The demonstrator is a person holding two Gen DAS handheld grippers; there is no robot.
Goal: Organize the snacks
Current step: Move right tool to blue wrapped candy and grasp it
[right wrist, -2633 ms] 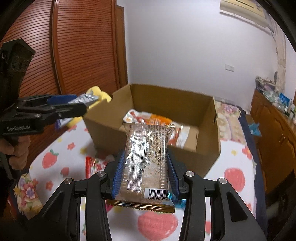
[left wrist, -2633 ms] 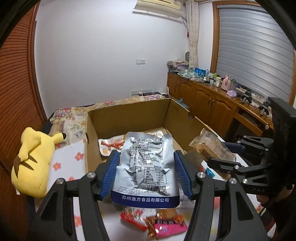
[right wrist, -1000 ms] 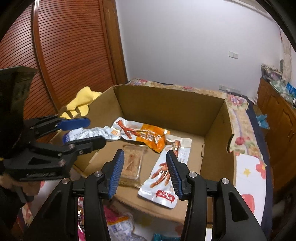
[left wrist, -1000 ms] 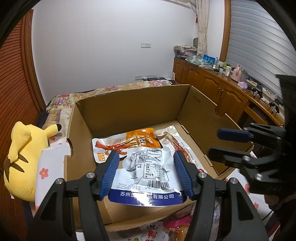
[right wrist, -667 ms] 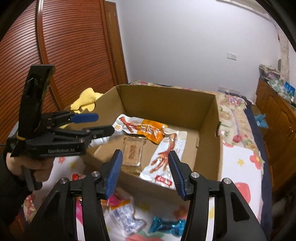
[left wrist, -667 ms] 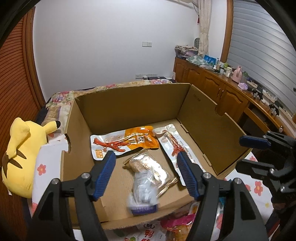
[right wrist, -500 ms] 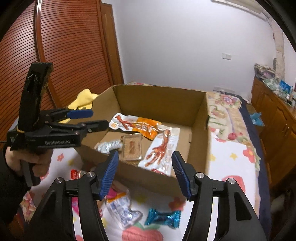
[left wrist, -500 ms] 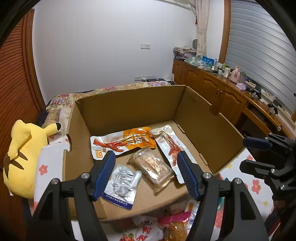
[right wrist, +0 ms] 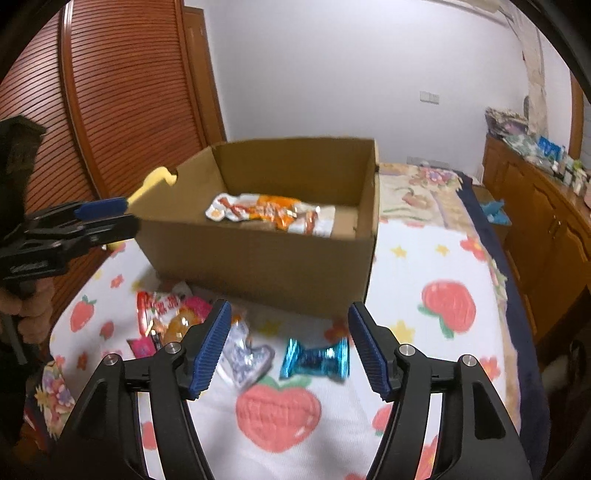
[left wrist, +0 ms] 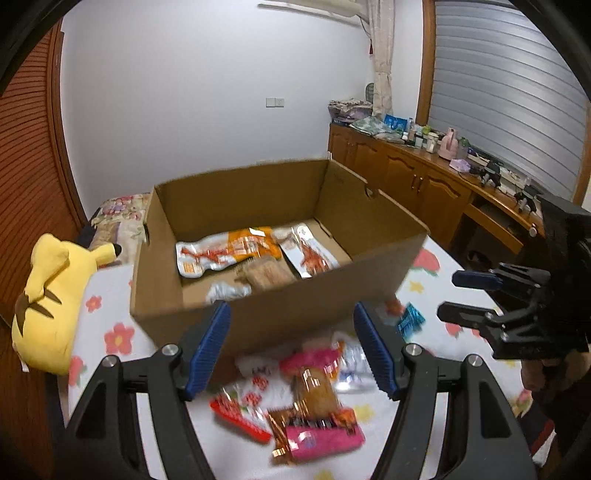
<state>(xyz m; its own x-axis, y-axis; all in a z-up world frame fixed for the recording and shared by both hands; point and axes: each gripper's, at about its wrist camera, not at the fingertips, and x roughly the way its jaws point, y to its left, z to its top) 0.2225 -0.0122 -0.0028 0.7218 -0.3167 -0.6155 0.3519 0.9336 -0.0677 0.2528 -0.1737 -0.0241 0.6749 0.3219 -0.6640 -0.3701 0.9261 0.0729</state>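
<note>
This is a bedroom in someone's home. A bed (right wrist: 436, 266) with a strawberry-and-flower print sheet fills the middle, a yellow plush toy (left wrist: 48, 295) lies at its edge, and a slatted wooden wardrobe door (right wrist: 122, 92) stands alongside. A cluttered wooden cabinet (left wrist: 417, 177) runs under a shuttered window (left wrist: 506, 92), with a curtain (left wrist: 380, 55) and an air conditioner (left wrist: 310, 8) above.

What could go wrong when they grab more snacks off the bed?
The snacks lie piled on each other, so the open left tool might pinch two at once. The blue candy sits beside a silver packet, so the open right tool may catch both.
</note>
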